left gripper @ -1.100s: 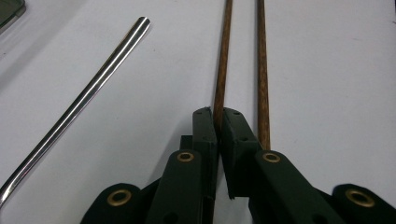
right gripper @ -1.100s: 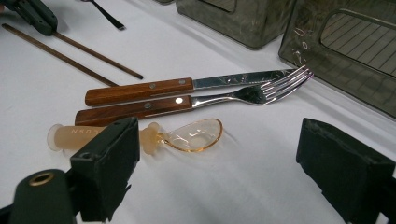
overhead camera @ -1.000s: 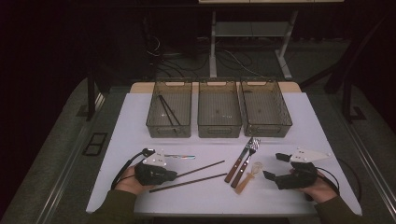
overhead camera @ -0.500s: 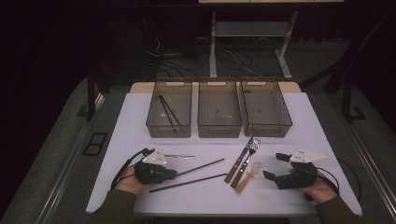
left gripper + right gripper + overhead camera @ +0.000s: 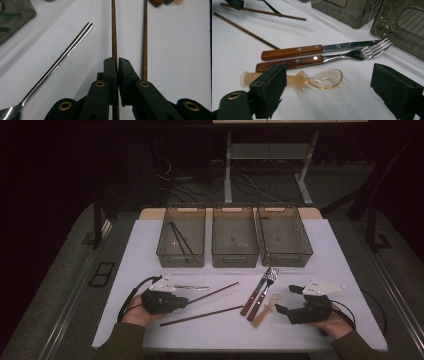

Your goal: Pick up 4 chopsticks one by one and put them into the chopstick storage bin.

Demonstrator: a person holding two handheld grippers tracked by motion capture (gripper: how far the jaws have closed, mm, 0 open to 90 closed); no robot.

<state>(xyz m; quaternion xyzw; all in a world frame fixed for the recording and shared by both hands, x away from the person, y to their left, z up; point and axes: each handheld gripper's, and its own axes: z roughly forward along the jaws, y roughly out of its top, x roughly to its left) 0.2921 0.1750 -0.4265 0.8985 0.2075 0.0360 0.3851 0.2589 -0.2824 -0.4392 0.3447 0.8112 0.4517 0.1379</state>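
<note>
Meanwhile little has changed since a second ago: the left gripper (image 5: 184,302) still rests at the near left of the white table (image 5: 330,250), and the right gripper (image 5: 287,300) has barely shifted at the near right. In the left gripper view its black jaws are pressed together on a thin dark wooden chopstick (image 5: 114,32), while a second chopstick (image 5: 144,37) lies just beside it, apart from the jaws. A polished steel spoon handle (image 5: 62,57) slants off to the left there. The right gripper's jaws stand spread wide and hold nothing. Its own view shows, close before them, a translucent amber plastic spoon (image 5: 312,78) with a ribbed stem, then a fork (image 5: 324,58) and a knife (image 5: 312,50), both wooden-handled with rivets and lying side by side. From above, three smoky, see-through bins (image 5: 235,257) line the far side; the left one holds two dark sticks (image 5: 179,239).
</note>
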